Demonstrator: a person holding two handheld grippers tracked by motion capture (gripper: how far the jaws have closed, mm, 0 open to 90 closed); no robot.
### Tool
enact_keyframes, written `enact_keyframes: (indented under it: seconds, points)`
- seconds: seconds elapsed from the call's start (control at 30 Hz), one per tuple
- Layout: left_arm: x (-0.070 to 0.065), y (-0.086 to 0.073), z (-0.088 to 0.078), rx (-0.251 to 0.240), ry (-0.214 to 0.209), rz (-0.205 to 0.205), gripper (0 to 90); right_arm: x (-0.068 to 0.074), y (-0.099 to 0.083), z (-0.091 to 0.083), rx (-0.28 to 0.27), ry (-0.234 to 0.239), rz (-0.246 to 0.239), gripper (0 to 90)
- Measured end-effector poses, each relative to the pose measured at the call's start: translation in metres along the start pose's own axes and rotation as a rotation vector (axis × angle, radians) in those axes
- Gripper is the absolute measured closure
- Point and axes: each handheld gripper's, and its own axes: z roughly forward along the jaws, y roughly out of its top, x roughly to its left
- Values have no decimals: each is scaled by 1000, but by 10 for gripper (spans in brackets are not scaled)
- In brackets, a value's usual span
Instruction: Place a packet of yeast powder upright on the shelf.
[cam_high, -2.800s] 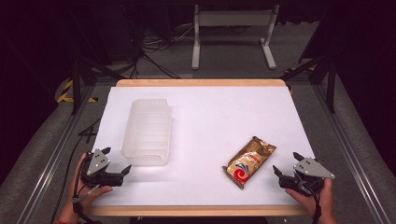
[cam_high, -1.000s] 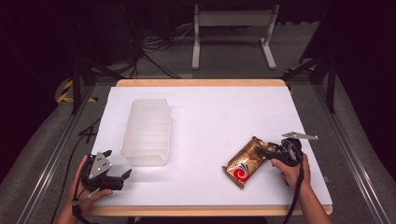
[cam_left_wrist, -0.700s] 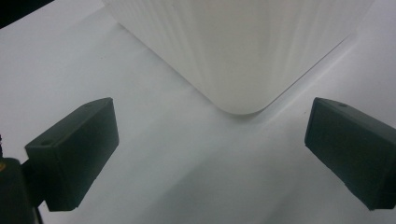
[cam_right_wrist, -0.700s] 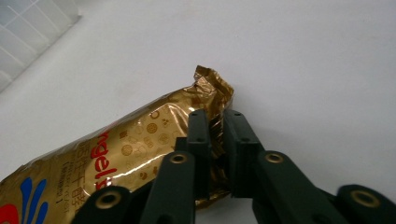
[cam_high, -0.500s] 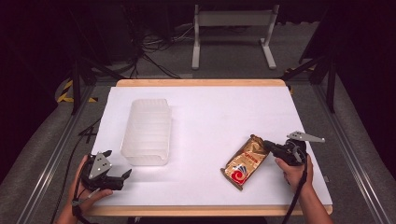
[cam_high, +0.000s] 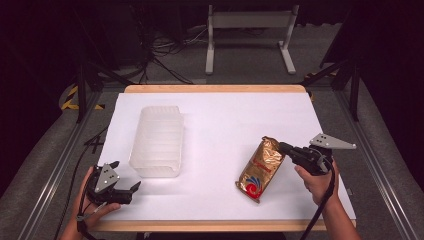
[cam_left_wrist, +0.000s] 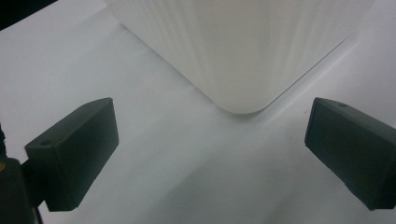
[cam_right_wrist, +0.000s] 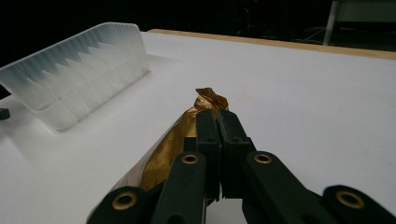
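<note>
Nearest you, at the lower left of the high view, your left hand-held gripper (cam_high: 131, 189) rests on the bench (cam_high: 220, 120) with its jaws spread wide and nothing between them. Your right hand-held gripper (cam_high: 283, 147) is clenched on the upper edge of the gold coffee bag (cam_high: 259, 170), right of centre. Keep that pinch firm and lift slowly, since the bag will likely swing from its crimped top. Farther off at the left stands the clear ribbed plastic bin (cam_high: 158, 140), probably its destination.

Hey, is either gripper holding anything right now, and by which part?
The right gripper is shut on the gold packet, pinching its upper edge near the crimped end. The left gripper is open, holding nothing.
</note>
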Motion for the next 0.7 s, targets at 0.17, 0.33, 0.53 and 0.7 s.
enact_keyframes:
  seconds: [0.17,0.33,0.53,0.7]
  points:
    - [-1,0,0,2,-2,-4,37,16,9,-2,-7,25,-45,886]
    - [0,0,0,0,3,-2,37,32,19,-4,-16,62,-83,887]
    - [0,0,0,0,-2,-3,37,43,35,-7,-29,73,-135,890]
    - [1,0,0,-1,-2,-5,37,51,45,-9,-24,76,-175,891]
